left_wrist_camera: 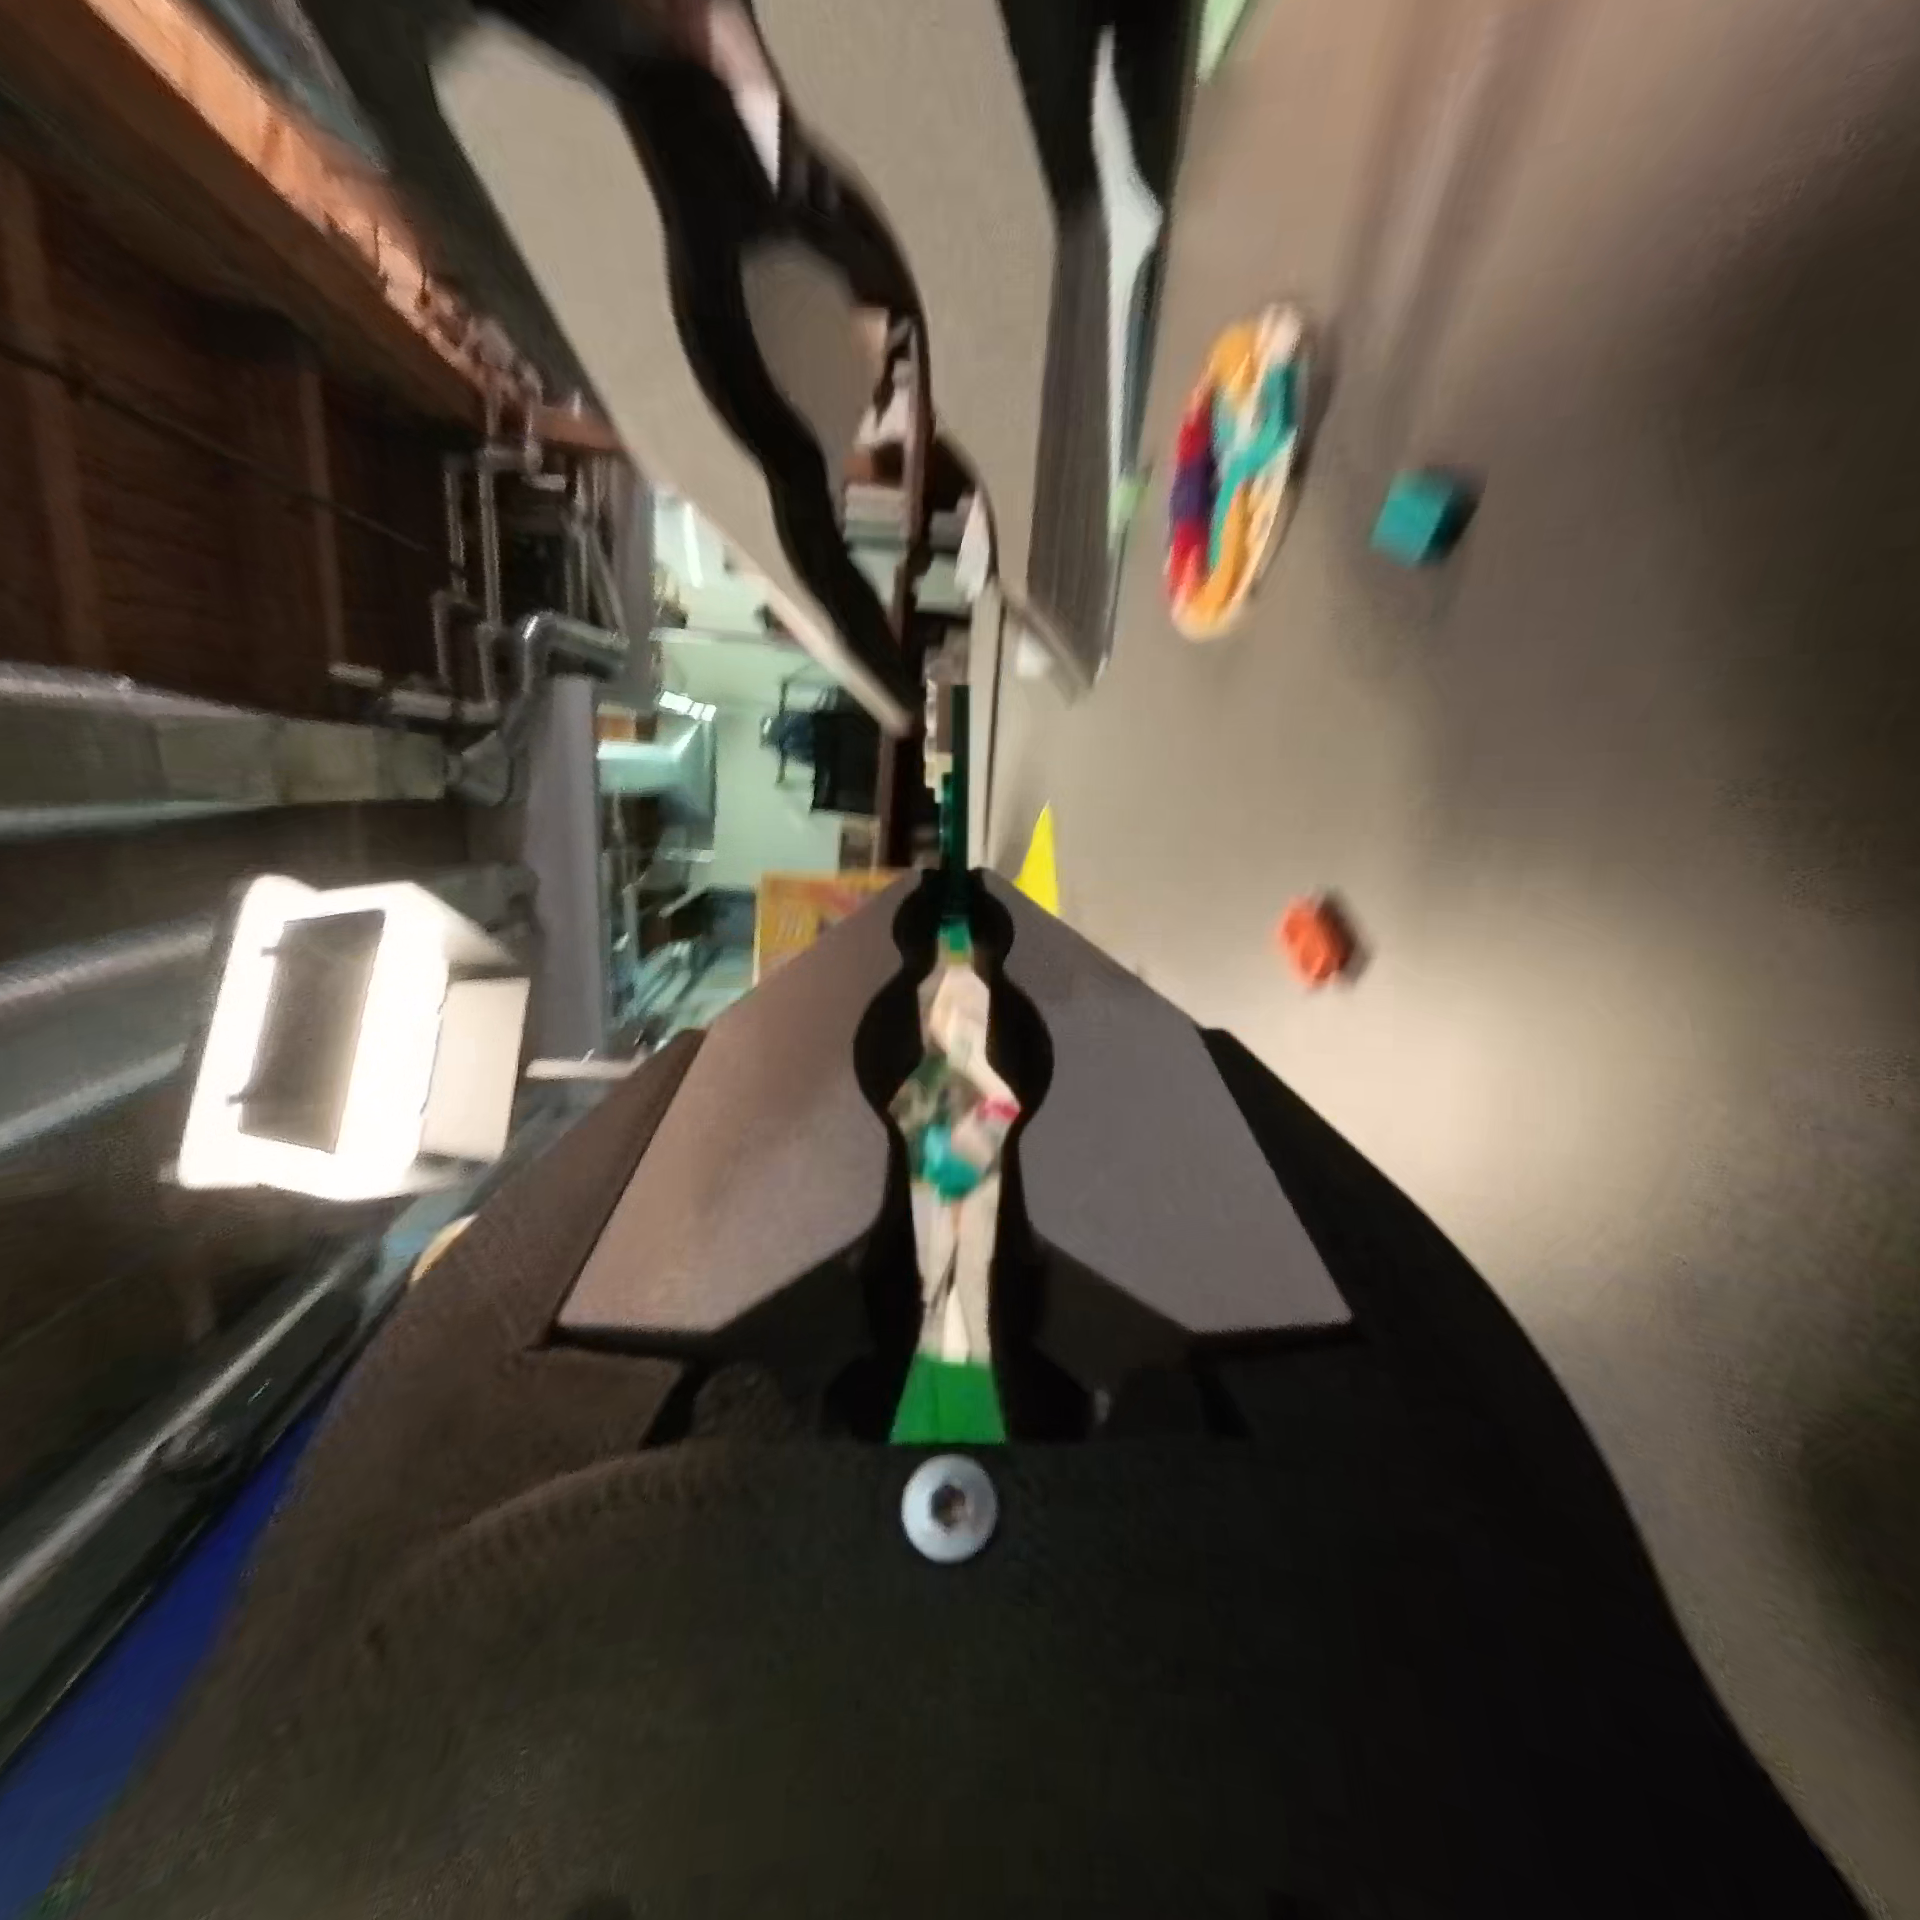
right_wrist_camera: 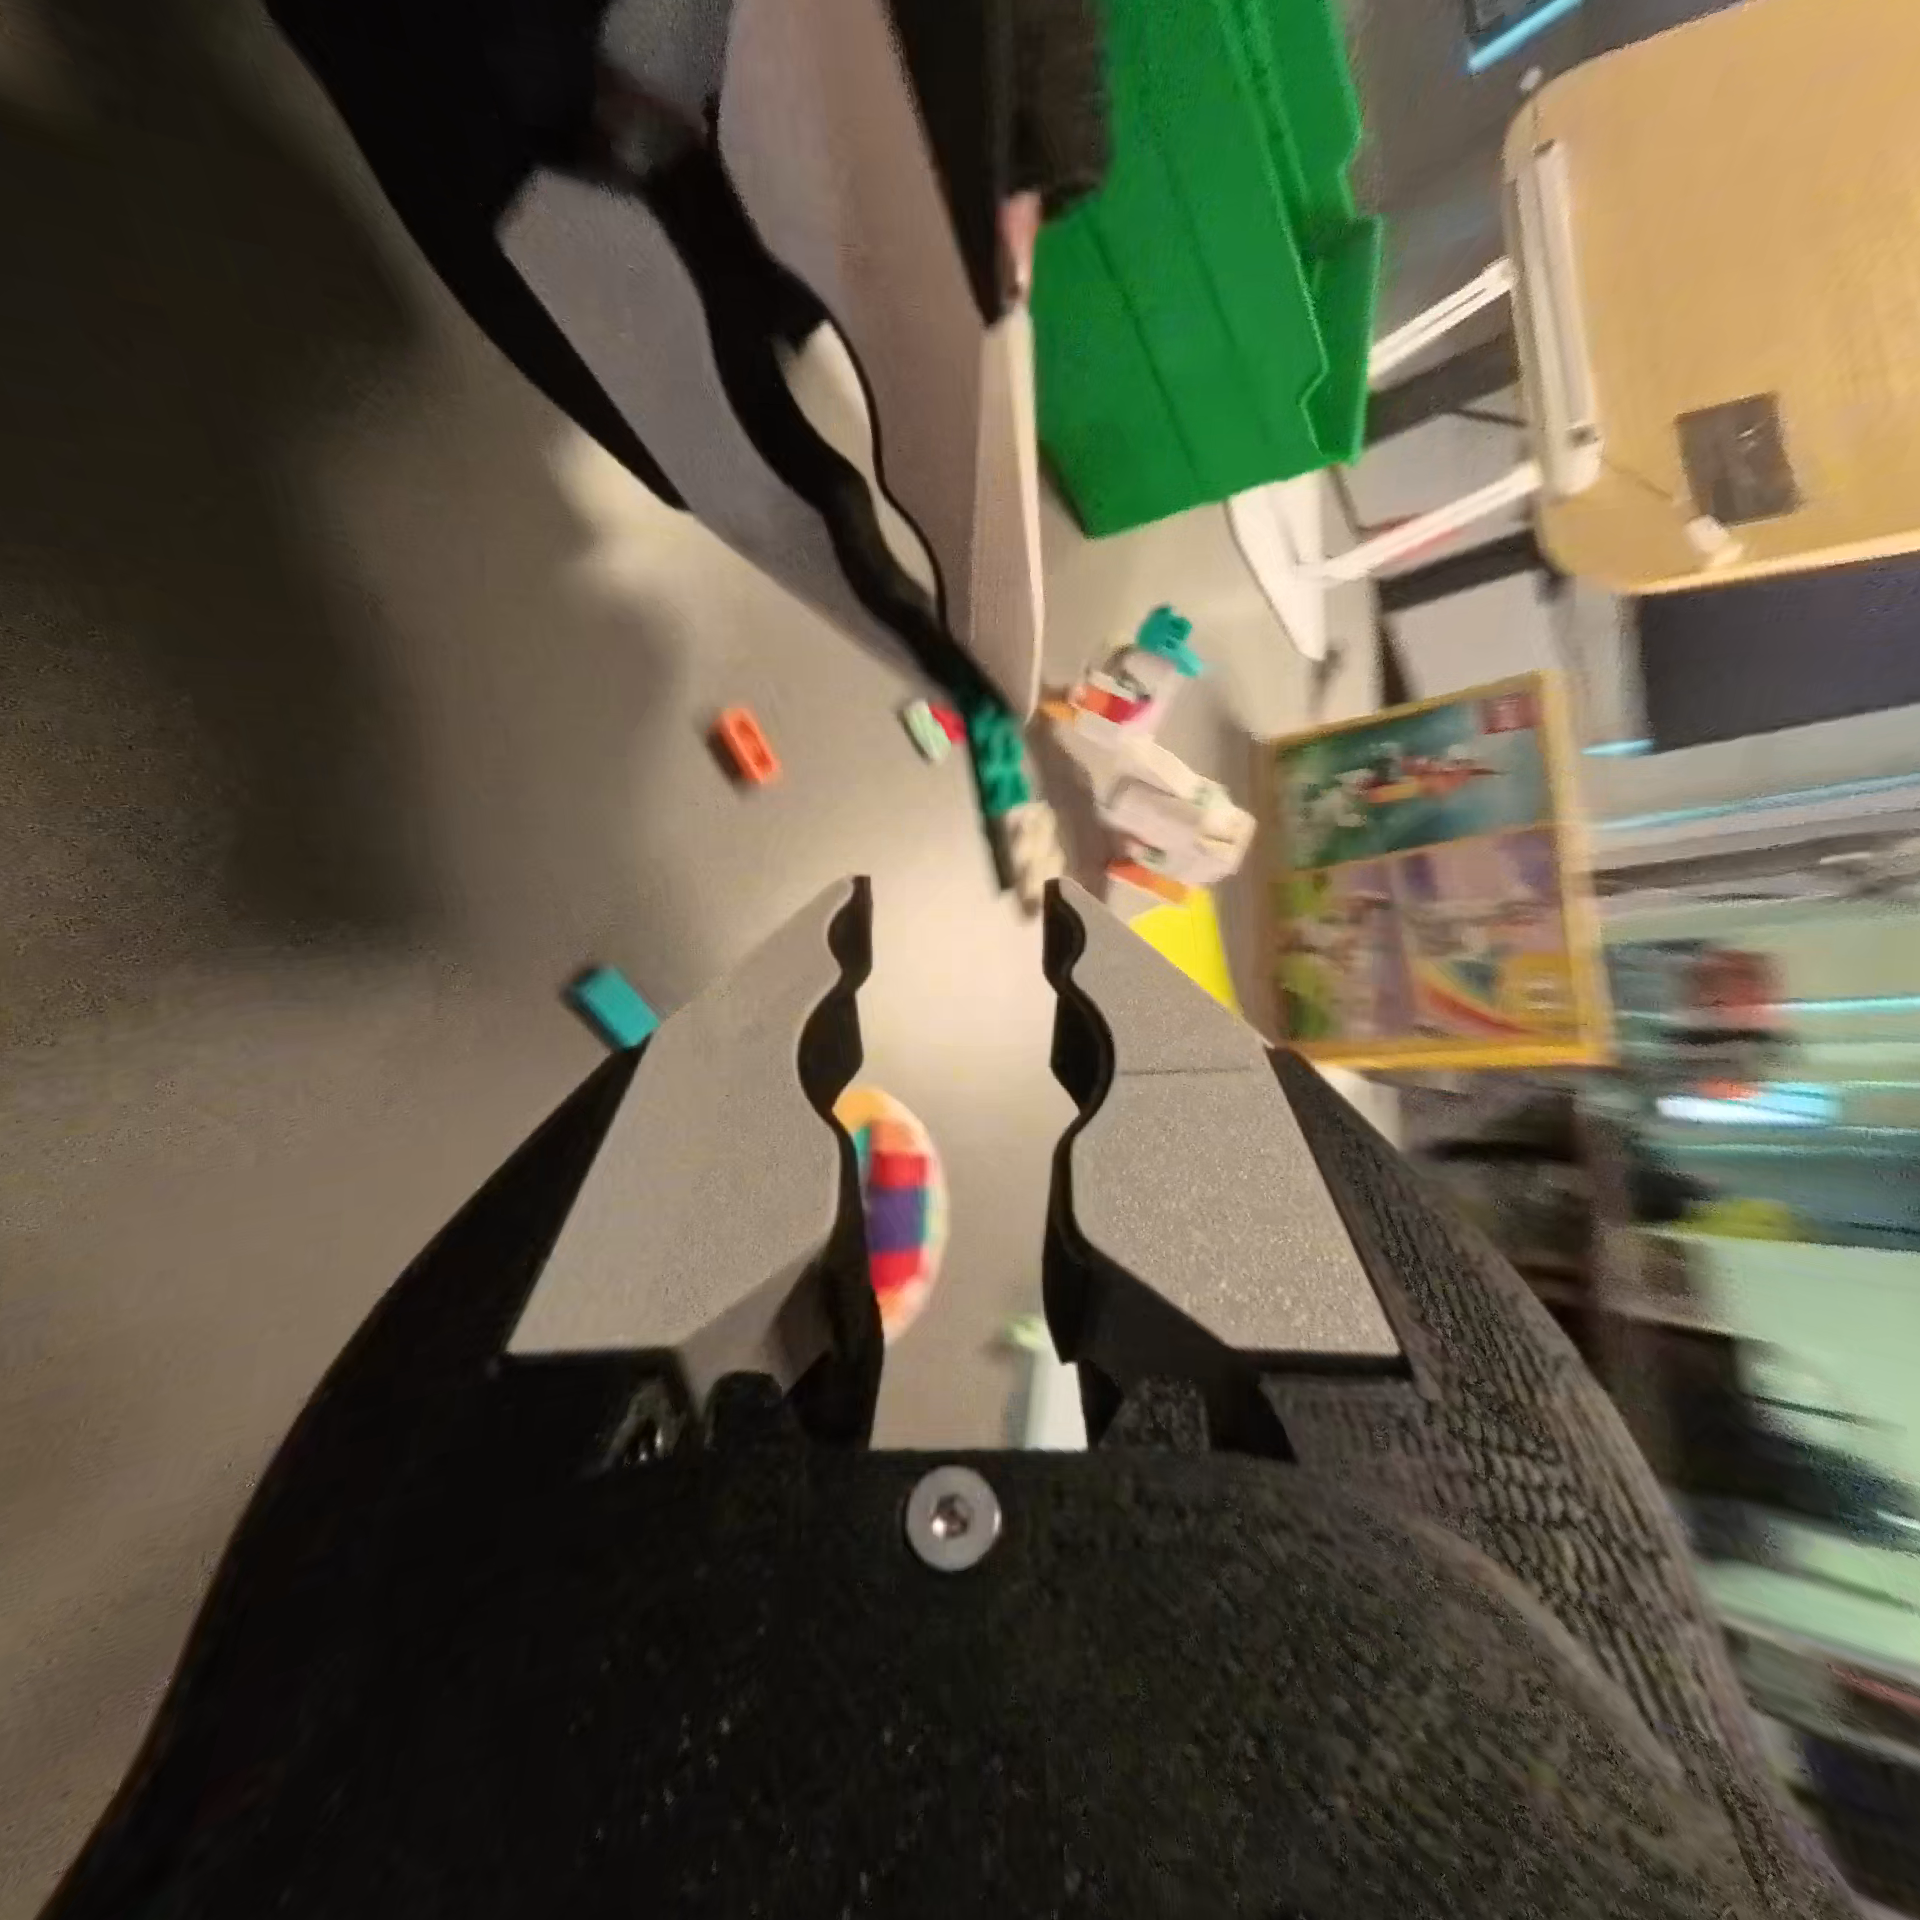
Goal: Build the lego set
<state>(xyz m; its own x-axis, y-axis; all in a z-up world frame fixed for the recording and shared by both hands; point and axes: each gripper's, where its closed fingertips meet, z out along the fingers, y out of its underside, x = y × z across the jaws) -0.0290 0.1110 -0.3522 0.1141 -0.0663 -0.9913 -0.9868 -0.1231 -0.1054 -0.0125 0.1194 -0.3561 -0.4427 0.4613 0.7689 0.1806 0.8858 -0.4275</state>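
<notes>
My left gripper (left_wrist_camera: 951,896) is shut on a thin green lego plate (left_wrist_camera: 954,800), seen edge-on and sticking out past its fingertips. In the right wrist view the left gripper (right_wrist_camera: 961,681) comes in from above, holding this teal-green studded plate (right_wrist_camera: 1000,764) with a small white piece (right_wrist_camera: 1031,836) at its far end. My right gripper (right_wrist_camera: 953,902) is open with nothing between its pads. Its fingertips are just short of the plate's white end. The right gripper also shows blurred at the top of the left wrist view (left_wrist_camera: 790,312).
On the grey table (right_wrist_camera: 312,831) lie an orange brick (right_wrist_camera: 744,744), a teal brick (right_wrist_camera: 613,1004), a colourful round disc (right_wrist_camera: 900,1205), a white lego build (right_wrist_camera: 1153,795) and a yellow piece (right_wrist_camera: 1184,940). A lego box (right_wrist_camera: 1434,873) and a green bin (right_wrist_camera: 1195,260) stand beyond. The grippers are tip to tip, or close to it.
</notes>
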